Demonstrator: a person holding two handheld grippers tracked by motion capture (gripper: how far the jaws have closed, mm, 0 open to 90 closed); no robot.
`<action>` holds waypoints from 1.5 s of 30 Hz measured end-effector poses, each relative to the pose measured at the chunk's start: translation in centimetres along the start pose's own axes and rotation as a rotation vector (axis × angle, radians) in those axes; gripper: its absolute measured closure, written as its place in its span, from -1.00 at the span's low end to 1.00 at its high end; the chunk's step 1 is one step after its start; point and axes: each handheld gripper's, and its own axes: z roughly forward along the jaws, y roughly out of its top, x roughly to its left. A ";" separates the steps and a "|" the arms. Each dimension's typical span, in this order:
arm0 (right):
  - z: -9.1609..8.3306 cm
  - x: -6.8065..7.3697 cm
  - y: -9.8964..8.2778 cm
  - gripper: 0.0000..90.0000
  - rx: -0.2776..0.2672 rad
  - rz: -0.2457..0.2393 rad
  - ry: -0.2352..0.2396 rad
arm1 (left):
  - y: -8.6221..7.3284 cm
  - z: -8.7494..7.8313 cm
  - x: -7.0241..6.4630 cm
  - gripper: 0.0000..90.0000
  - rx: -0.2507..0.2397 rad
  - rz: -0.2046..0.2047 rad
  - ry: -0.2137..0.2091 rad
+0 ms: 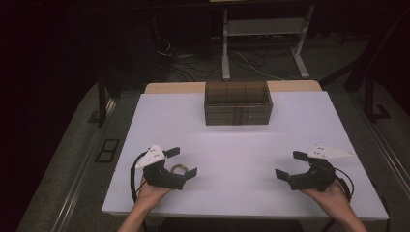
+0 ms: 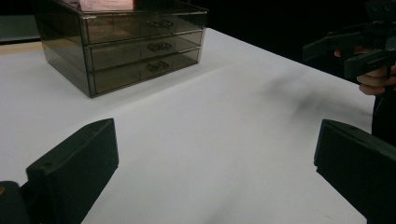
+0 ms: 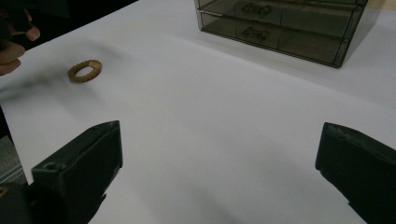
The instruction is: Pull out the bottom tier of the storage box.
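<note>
A small braided ring [image 3: 85, 71] — tan, rope-like — lies flat on the white table [image 1: 232, 159], well apart from the smoky drawer box [image 1: 237, 104].

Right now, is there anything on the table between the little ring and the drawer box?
No. In the right gripper view, only bare white table lies between the ring and the drawer box.
</note>
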 end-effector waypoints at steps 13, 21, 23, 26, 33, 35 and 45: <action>0.1 0.1 0.0 -1.00 0.017 -0.013 -0.001 | 0.1 0.0 0.0 -1.00 -0.001 0.002 0.001; 0.1 0.0 0.0 -1.00 0.018 -0.012 -0.002 | 0.1 0.2 -0.1 -1.00 0.012 0.000 -0.006; 0.1 -0.1 0.0 -1.00 0.017 -0.012 -0.002 | 0.1 0.3 -0.2 -1.00 0.018 0.005 -0.008; 0.1 -0.1 0.0 -1.00 0.019 -0.011 -0.003 | 0.2 0.4 -0.4 -1.00 0.038 0.008 -0.015; 0.2 -0.1 0.0 -1.00 0.020 -0.006 -0.004 | 0.6 0.6 -0.5 -1.00 0.084 -0.004 -0.030; 0.2 -0.1 0.0 -1.00 0.024 -0.007 -0.004 | 0.7 0.6 -0.4 -1.00 0.103 -0.008 -0.030; 0.2 -0.2 -0.1 -1.00 0.028 -0.008 -0.008 | 1.5 1.4 -0.7 -1.00 0.157 -0.022 -0.054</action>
